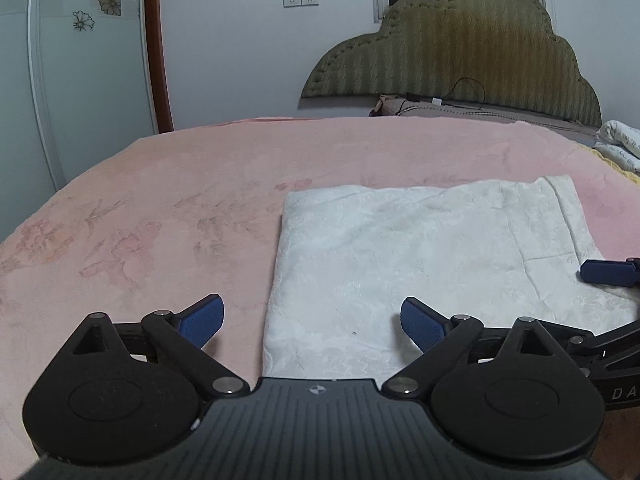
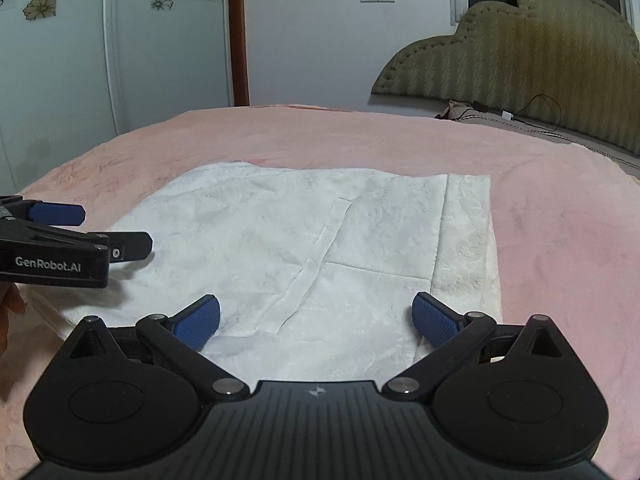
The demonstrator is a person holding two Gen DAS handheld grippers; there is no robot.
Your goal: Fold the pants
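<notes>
1. bedroom: a bed (image 2: 560, 240) under a pink blanket, wardrobe at left, padded headboard (image 1: 460, 52) at right.
2. left hand-held gripper (image 1: 312, 322): jaws wide apart, holding nothing, over the near left edge of the pants (image 1: 400, 248).
3. the white pants lie folded flat mid-bed, long axis running left to right, just ahead of both tools.
4. right hand-held gripper (image 2: 316, 320): spread wide, empty, above the near right part; likely nearer the layered right edge.
5. the pants' near edge is hidden behind both tools.
</notes>
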